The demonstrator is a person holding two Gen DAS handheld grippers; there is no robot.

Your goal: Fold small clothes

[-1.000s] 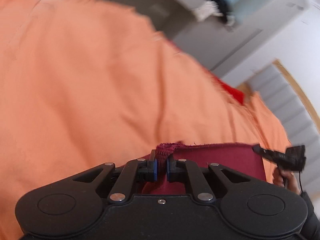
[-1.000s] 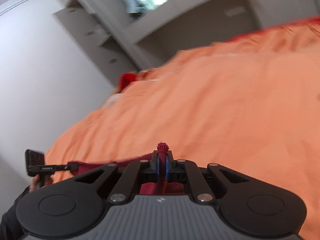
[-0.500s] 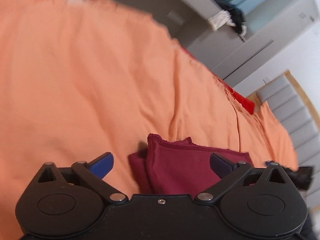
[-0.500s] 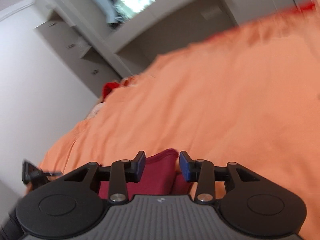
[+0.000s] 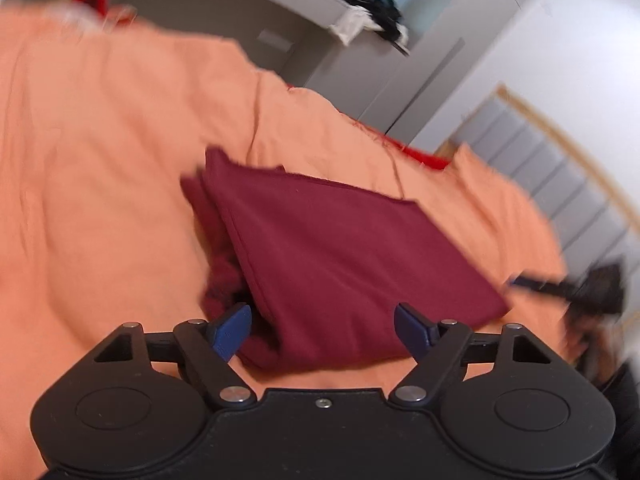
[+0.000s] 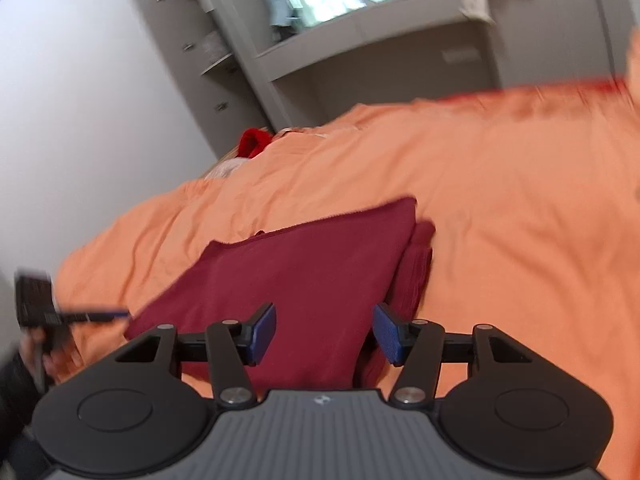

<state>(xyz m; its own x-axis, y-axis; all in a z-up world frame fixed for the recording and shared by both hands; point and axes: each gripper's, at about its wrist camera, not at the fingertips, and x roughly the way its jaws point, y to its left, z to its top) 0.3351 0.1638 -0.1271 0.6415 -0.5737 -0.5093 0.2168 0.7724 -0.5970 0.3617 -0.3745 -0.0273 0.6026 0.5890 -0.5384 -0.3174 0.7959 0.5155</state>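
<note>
Maroon garment [image 5: 340, 256] lies folded on the orange bedspread [image 5: 100, 168], a flat top layer over thicker layers that stick out along one side. A second ago both tongs were pinched on its far hem; now both have let go and drawn back toward the near edge. Left tongs [image 5: 323, 327]: blue pads apart, narrowing a little from their widest, nothing pressed between them. Right tongs [image 6: 325, 333]: pads apart and widening, the cloth lying beyond them, not gripped. In the right view the other hand [image 6: 44, 344] shows at the left margin, blurred. Reading: this fold is laid down and released. The edges look roughly aligned, though motion blur makes that hard to confirm. Judged near done; possibly one more fold or a smoothing pass remains.
</note>
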